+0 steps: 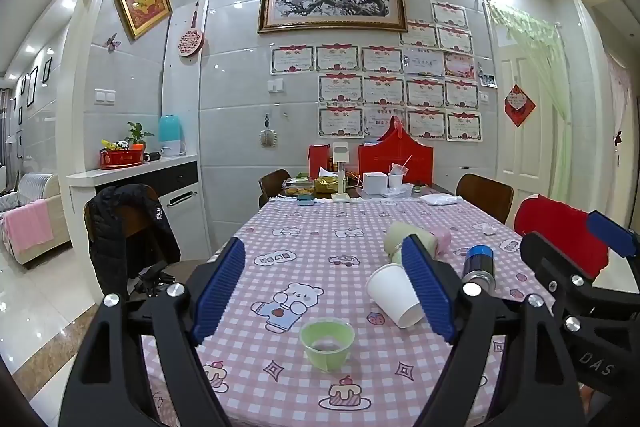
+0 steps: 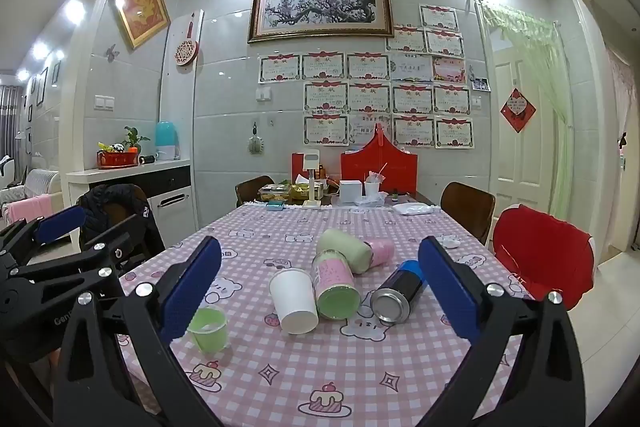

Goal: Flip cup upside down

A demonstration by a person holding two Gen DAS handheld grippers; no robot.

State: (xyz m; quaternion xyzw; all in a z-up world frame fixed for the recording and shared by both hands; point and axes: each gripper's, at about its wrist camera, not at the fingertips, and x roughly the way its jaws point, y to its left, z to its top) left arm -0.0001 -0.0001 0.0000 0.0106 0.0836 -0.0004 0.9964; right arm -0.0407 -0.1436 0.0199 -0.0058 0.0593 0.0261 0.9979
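A small green cup (image 1: 327, 343) stands upright, mouth up, on the pink checked tablecloth (image 1: 288, 227); it also shows in the right wrist view (image 2: 208, 329), by the left finger. A white paper cup (image 1: 394, 294) (image 2: 294, 301) lies on its side. My left gripper (image 1: 324, 289) is open and empty, hovering above and just behind the green cup. My right gripper (image 2: 320, 291) is open and empty, held above the fallen cups. Each gripper shows at the edge of the other's view.
A green-lidded jar (image 2: 334, 285), a pale green cylinder (image 2: 344, 251), a pink container (image 2: 382, 249) and a dark can with a blue band (image 2: 400, 289) lie on their sides. Boxes and food crowd the far end (image 2: 344, 187). Chairs (image 2: 468, 207) flank the table.
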